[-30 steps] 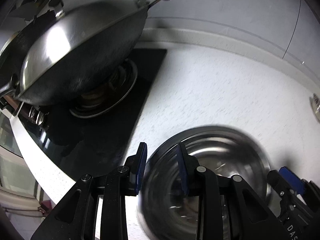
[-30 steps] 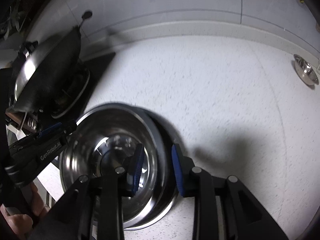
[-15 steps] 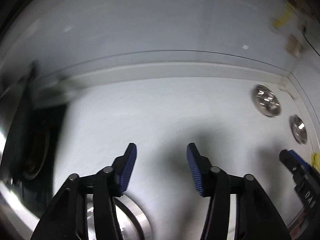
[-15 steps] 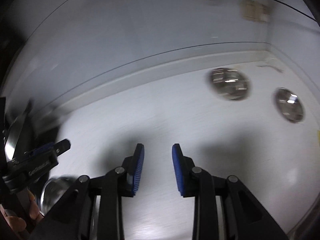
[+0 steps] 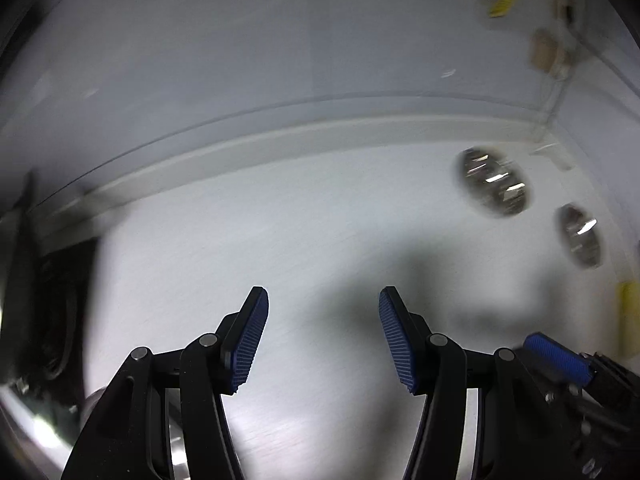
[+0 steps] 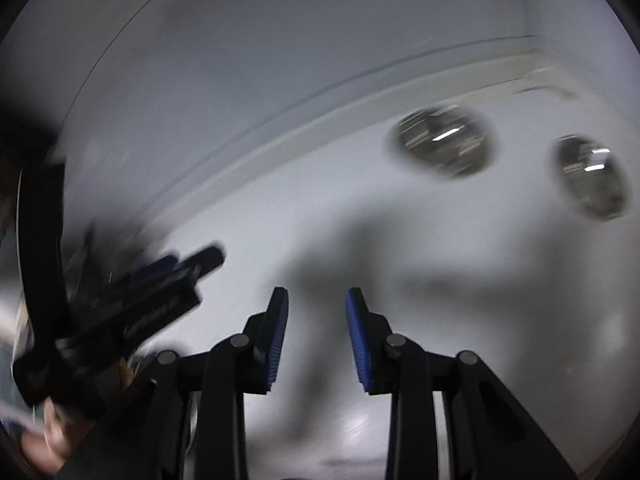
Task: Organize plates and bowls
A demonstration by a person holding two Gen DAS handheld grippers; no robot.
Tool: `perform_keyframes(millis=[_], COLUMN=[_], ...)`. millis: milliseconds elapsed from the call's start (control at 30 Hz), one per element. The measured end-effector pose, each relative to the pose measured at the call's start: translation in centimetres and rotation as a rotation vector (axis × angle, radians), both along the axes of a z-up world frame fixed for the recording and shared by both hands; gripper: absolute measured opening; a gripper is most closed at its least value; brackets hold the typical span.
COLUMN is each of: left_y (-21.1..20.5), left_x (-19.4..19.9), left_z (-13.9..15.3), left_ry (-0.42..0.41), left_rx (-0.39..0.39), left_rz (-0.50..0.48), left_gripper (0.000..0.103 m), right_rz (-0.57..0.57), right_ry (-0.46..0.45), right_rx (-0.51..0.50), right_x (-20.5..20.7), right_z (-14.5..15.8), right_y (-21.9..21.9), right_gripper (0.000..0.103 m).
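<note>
Two small steel bowls stand on the white counter at the far right: one (image 5: pixel 495 187) nearer the back wall, one (image 5: pixel 581 236) nearer the corner. In the right wrist view they show as the first bowl (image 6: pixel 442 144) and the second (image 6: pixel 591 176). My left gripper (image 5: pixel 323 336) is open and empty above the counter. My right gripper (image 6: pixel 316 334) is open and empty; its tip (image 5: pixel 558 356) shows at the left view's lower right. The left gripper (image 6: pixel 160 292) shows blurred at the right view's left. A steel rim (image 5: pixel 176 448) peeks out below the left fingers.
The black hob (image 5: pixel 48 312) lies at the far left. The white counter (image 5: pixel 320 220) runs to a raised back edge and wall. A yellow object (image 5: pixel 628 320) sits at the right edge. Both views are motion blurred.
Both grippers have lifted off the stacked steel bowls and swung right toward the two small bowls, which now look nearer. The left jaws have widened.
</note>
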State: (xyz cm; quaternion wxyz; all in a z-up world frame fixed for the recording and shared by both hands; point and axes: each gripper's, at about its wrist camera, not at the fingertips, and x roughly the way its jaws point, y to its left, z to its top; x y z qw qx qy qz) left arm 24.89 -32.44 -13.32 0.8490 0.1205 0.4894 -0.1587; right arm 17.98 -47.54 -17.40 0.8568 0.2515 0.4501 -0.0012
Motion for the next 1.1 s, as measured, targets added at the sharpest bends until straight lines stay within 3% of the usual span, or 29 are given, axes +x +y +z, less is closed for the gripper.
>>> perform_keyframes(millis=[100,267,533,800,1100], left_y=[6.5,16.5,27.7,31.2,32.4], left_x=[0.7,0.5,-2.0,-3.0,-3.1], left_z=[-1.1,-1.3,-3.7,-5.4,-6.2], left_ry=[0.039,0.079,0.157,0.200,0.228], left_rx=[0.063,0.063,0.052,0.045,0.057], left_rz=[0.090,0.261,0.457,0.502,0.517], left_gripper=[0.052,0.052,0.052,0.052,0.052], right_rz=[0.141,0.317,0.432,0.443,0.407], right_ry=[0.020,0.057,0.101,0.143,0.180], right_rx=[0.000,0.034,0.043,-0.024,-0.053], right_x=[1.4,2.6,3.5,4.1,4.3], right_z=[-1.5,-2.6,-3.9,-4.7,-5.6], right_y=[5.8,13.1,19.0,22.7,22.8], right_gripper=[0.029,0.029,0.029,0.029,0.029])
